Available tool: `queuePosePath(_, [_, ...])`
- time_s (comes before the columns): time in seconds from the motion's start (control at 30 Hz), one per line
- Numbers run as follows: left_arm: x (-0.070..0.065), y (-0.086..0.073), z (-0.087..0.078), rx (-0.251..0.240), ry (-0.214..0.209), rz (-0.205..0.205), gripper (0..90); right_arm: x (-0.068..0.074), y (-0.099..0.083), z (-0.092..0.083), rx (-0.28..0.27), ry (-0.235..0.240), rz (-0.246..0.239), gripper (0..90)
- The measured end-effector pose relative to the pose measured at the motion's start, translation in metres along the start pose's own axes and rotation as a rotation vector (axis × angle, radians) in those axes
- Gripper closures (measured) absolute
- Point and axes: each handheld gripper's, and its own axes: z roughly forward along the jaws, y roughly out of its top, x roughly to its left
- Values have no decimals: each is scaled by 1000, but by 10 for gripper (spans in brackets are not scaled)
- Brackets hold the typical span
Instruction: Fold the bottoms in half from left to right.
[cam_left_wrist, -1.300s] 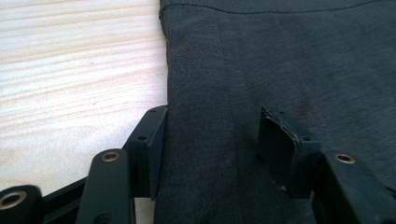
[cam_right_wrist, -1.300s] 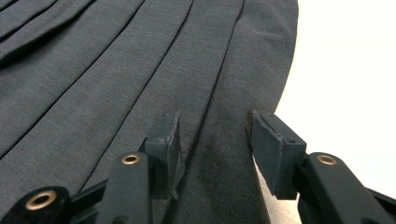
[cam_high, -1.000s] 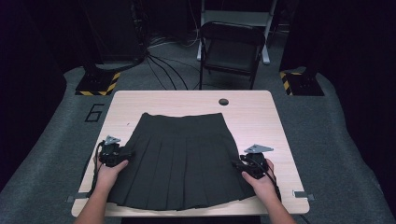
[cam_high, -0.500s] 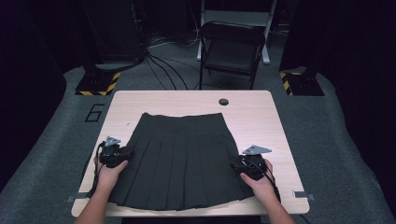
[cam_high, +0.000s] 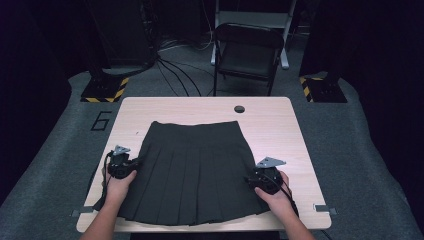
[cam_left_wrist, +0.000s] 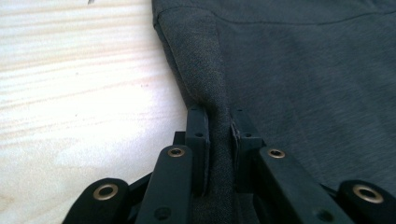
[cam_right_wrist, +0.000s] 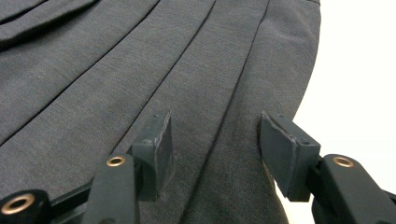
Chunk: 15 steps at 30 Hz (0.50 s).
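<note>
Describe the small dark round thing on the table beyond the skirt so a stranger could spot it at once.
Start at the light wooden table in the high view and go to its far edge, nearest the black folding chair. Just past the waistband of the dark pleated skirt, a little right of centre, sits a small dark round spot. It is the only mark on that bare stretch of wood, apart from the cloth.

Bare forearms, no sleeves in sight. Each hand carried a black gripper: the left gripper (cam_high: 131, 163) and the right gripper (cam_high: 251, 180) both wore a grey three-cornered plate on top and trailed a black cable. Up close, black jointed links showed brass-ringed rivets, and flat dark pads (cam_right_wrist: 279, 151) carried small screws.
</note>
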Motion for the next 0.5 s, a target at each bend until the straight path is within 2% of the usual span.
queuePosePath(0.13, [-7, 8, -7, -7, -29, 3, 812, 0, 0, 0, 2, -2, 9, 442])
queuePosePath(0.17, [-9, 10, -8, 7, -35, 10, 813, 0, -1, 0, 2, -1, 11, 442])
queuePosePath(0.23, [-14, 14, -10, 2, -32, 30, 814, 0, -1, 0, 9, -1, 10, 441])
queuePosePath(0.3, [-18, 17, -13, -1, -40, 31, 814, 0, -1, 1, 10, -6, 5, 441])
queuePosePath(0.33, [-19, 20, -15, -4, -47, 34, 815, 0, -2, 1, 7, -6, 13, 439])
queuePosePath(0.4, [-20, 23, -18, -10, -58, 27, 815, 0, -2, 2, 20, -7, 2, 438])
queuePosePath(0.5, [-22, 29, -24, -1, -62, 42, 815, 0, -2, 2, 20, -9, 6, 438])
